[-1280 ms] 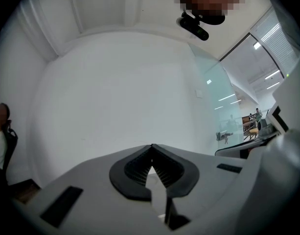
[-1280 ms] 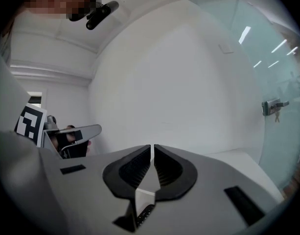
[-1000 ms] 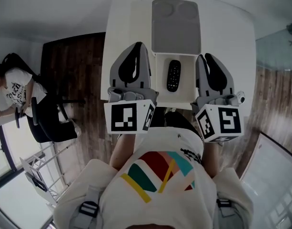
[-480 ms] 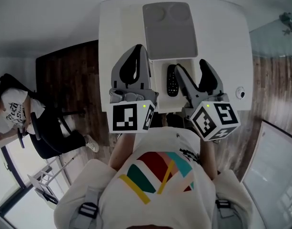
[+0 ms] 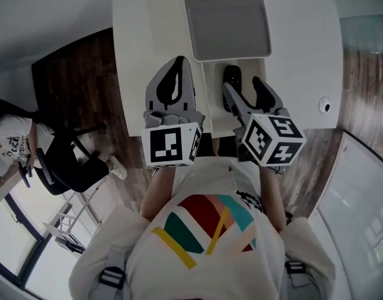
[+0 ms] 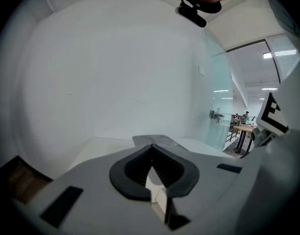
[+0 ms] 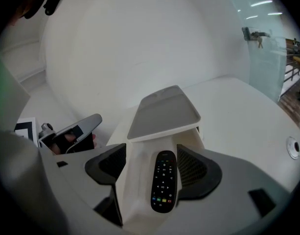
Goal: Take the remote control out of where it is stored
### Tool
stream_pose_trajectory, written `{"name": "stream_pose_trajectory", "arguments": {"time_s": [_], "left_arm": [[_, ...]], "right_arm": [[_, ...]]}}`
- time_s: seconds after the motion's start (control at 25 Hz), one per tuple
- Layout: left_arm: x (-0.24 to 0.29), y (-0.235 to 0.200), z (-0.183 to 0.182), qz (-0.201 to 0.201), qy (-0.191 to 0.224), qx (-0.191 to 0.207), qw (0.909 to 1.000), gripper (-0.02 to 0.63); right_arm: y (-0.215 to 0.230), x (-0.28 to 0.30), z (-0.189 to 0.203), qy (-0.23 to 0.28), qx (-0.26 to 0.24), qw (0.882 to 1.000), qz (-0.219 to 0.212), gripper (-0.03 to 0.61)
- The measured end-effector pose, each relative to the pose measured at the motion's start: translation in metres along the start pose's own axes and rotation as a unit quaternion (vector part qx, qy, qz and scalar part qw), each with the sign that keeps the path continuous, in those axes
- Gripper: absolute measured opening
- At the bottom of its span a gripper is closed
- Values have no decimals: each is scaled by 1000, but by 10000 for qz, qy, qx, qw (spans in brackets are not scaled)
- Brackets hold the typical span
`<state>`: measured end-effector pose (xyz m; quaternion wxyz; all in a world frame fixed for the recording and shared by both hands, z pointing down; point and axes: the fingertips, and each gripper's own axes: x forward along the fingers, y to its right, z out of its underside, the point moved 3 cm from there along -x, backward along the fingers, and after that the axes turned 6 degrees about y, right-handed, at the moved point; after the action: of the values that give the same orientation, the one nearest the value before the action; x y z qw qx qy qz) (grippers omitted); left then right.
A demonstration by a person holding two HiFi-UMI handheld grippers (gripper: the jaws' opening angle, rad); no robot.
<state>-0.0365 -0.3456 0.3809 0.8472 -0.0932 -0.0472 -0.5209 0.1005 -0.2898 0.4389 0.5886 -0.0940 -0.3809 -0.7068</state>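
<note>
Slim black remote control [image 7: 163, 187], smooth plastic with rounded ends and small raised buttons, lying face up in the open white compartment [image 5: 211, 95] of a storage box on a white table [image 5: 141, 55]. Long axis running straight away from the person toward the box's flat grey lid [image 5: 225, 17], matte, rectangular with rounded corners and two shallow round dimples at the far end. Row of coloured buttons at the near end.

Right gripper [image 7: 151, 155] angled down over the compartment, grey shell with ribbed dark pads, jaws just opened wide, one pad on each side of the remote, neither pressing on it. Left gripper [image 6: 151, 148] just left of the compartment, above bare tabletop, jaws closed tip to tip on nothing.

Compartment walls close along both long sides of the remote. Small round fitting [image 5: 324, 105] on the table to the right. Dark wood-plank floor [image 5: 72, 86] on the left, with a black office chair [image 5: 66, 161] and a seated person [image 5: 10, 145], well apart from the table.
</note>
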Motion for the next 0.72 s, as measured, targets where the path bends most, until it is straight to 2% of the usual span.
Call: {"name": "stream_pose_trajectory", "arguments": {"time_s": [0.2, 0.72], "left_arm": [[6, 0, 27, 155, -303, 42, 9994, 6], [7, -16, 48, -54, -577, -185, 9981, 6]], "right_arm": [[2, 13, 27, -500, -9, 9987, 99, 321], [20, 31, 53, -1163, -400, 9901, 671, 331]]}}
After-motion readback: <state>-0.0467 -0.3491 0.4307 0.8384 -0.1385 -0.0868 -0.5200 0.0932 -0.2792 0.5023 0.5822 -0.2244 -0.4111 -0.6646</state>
